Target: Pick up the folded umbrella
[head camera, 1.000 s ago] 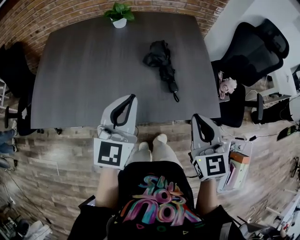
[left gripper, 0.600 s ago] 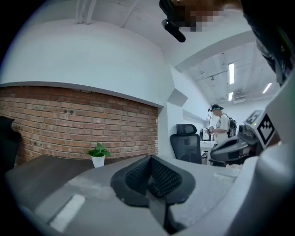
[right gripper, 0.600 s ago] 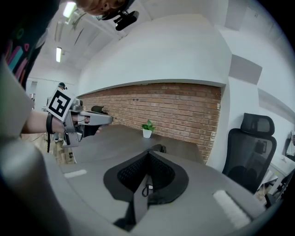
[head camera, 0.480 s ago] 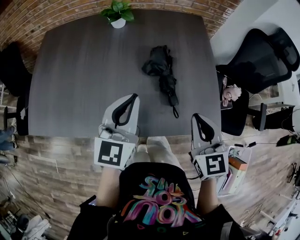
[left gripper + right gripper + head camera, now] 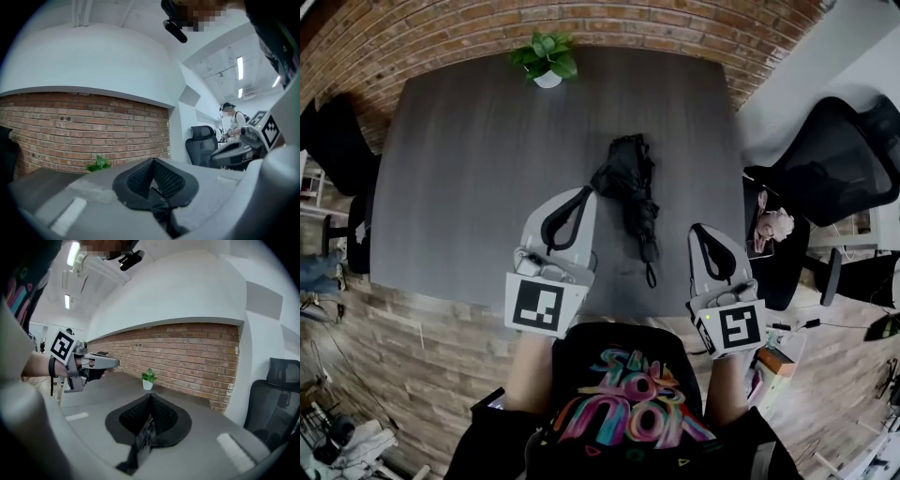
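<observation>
Your left gripper (image 5: 581, 194) and right gripper (image 5: 701, 230) both hover over the near edge of the dark table (image 5: 469, 187), tips pointing to 12 o'clock, neither touching anything. In the left gripper view its jaws (image 5: 152, 161) are pressed together with nothing between them. The right gripper view shows the same: jaws (image 5: 150, 397) fully together and empty. The folded umbrella (image 5: 630, 187) lies flat on the table, right of centre, between the two grippers and a bit beyond their tips. It sits at about 2 o'clock from your left tips and 10 o'clock from your right tips, apart from both. Its bunched black fabric is toward 12 o'clock, and its thin handle end with strap (image 5: 649, 272) points to 6 o'clock, near the table edge. A small plant in a white pot (image 5: 548, 64) stands at the far edge at 12 o'clock, well apart from the umbrella. The brick wall (image 5: 675, 21) runs behind the table. A black office chair (image 5: 834, 150) sits at 3 o'clock beside the table, and the floor (image 5: 394, 347) is wood planks.
</observation>
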`<move>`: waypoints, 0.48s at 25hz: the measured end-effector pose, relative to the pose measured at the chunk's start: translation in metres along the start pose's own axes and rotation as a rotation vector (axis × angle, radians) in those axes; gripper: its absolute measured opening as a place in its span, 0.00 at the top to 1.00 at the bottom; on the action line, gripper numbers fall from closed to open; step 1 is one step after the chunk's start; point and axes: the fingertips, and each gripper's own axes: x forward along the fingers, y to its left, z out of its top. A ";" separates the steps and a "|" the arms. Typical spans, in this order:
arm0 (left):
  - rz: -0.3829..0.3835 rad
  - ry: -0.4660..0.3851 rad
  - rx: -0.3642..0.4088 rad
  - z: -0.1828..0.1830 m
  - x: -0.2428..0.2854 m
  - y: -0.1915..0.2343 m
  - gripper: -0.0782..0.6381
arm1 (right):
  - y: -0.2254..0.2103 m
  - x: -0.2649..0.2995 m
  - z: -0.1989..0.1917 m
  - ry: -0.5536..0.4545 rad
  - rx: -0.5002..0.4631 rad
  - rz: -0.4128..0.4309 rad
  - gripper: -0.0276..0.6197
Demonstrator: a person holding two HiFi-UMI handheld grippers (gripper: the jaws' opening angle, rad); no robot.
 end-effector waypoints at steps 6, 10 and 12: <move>0.061 -0.006 -0.005 0.010 0.015 0.016 0.91 | -0.013 0.032 0.013 -0.037 -0.015 0.059 0.96; 0.075 0.003 0.007 0.010 0.020 0.023 0.91 | -0.019 0.049 0.019 -0.041 -0.020 0.081 0.96; 0.075 0.009 0.000 0.009 0.022 0.027 0.91 | -0.019 0.055 0.022 -0.041 -0.019 0.074 0.96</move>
